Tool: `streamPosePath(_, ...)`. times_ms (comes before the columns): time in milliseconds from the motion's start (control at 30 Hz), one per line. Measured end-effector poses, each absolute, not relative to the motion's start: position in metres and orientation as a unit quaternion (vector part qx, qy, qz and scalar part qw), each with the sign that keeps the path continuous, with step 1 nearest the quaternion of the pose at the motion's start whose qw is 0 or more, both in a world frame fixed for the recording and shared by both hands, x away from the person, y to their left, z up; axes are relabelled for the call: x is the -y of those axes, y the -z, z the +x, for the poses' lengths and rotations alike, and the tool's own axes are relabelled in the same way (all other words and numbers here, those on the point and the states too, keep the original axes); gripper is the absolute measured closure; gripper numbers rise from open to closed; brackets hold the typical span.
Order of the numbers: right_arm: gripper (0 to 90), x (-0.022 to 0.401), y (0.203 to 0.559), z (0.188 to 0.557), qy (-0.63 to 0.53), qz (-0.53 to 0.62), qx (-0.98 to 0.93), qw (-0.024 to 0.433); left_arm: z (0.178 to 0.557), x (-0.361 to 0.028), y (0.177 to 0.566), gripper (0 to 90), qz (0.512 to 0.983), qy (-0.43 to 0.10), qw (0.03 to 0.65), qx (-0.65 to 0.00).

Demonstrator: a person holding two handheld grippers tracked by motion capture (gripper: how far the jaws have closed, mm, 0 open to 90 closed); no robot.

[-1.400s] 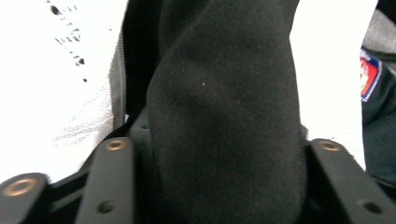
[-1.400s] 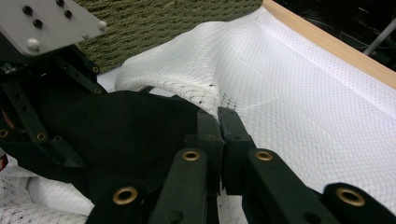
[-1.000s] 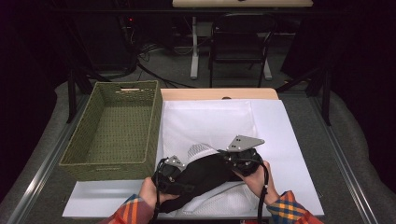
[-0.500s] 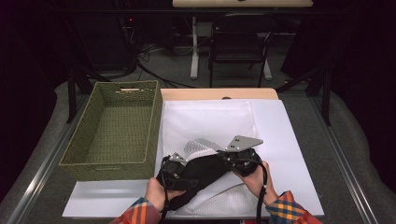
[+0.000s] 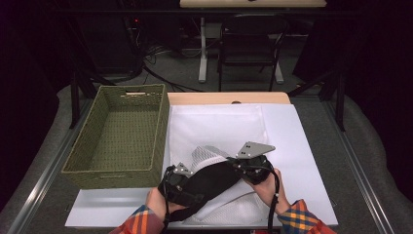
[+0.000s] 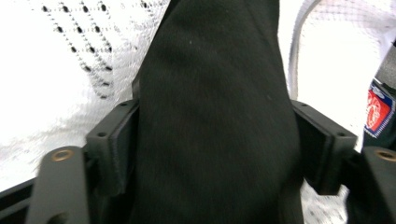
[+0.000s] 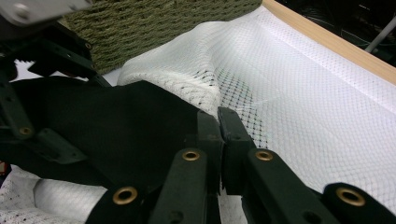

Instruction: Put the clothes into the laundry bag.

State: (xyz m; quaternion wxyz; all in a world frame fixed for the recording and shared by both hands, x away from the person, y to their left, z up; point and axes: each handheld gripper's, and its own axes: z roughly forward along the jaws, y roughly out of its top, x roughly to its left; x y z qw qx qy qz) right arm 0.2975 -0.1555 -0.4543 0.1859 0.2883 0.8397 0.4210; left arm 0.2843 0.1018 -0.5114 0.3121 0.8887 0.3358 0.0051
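Left gripper view: the left gripper [image 6: 219, 158] has just been opening its jaws, and the black cloth [image 6: 215, 116] runs up the frame's middle between them. In the high view's lower centre, the right gripper [image 5: 242, 168] pinches the cloth's right end.

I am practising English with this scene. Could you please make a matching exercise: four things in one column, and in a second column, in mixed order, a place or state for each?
Things:
1. woven basket
2. black cloth
3. right claw
4. left claw

Places or states:
a. jaws stand apart, have just been opening, the cloth between them
b. stretched between the two claws
c. jaws pressed together on an edge of the cloth
d. at the left of the table, beside the white mesh sheet

Pairs: 1-d, 2-b, 3-c, 4-a
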Motion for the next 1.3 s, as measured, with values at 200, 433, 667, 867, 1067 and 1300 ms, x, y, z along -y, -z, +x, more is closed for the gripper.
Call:
streamPosePath(200,88.9,0.157,0.455,0.298,-0.423,0.290,-0.838,0.186,0.275,-0.111,0.509,17.3,0.889,0.001,0.311,-0.336)
streamPosePath(433,88.9,0.157,0.454,0.298,-0.421,0.291,-0.839,0.185,0.271,-0.115,0.515,15.6,0.897,0.008,0.296,-0.328)
streamPosePath(667,88.9,0.156,0.455,0.299,-0.420,0.290,-0.840,0.184,0.273,-0.109,0.525,20.7,0.901,0.006,0.290,-0.323)
streamPosePath(867,88.9,0.156,0.455,0.299,-0.420,0.290,-0.840,0.185,0.272,-0.107,0.529,36.5,0.895,0.008,0.305,-0.325)
streamPosePath(1067,88.9,0.155,0.455,0.298,-0.420,0.289,-0.840,0.186,0.272,-0.110,0.528,54.5,0.892,0.010,0.312,-0.327)
streamPosePath(1300,88.9,0.156,0.454,0.299,-0.421,0.290,-0.839,0.187,0.272,-0.111,0.524,58.7,0.880,0.025,0.327,-0.344)
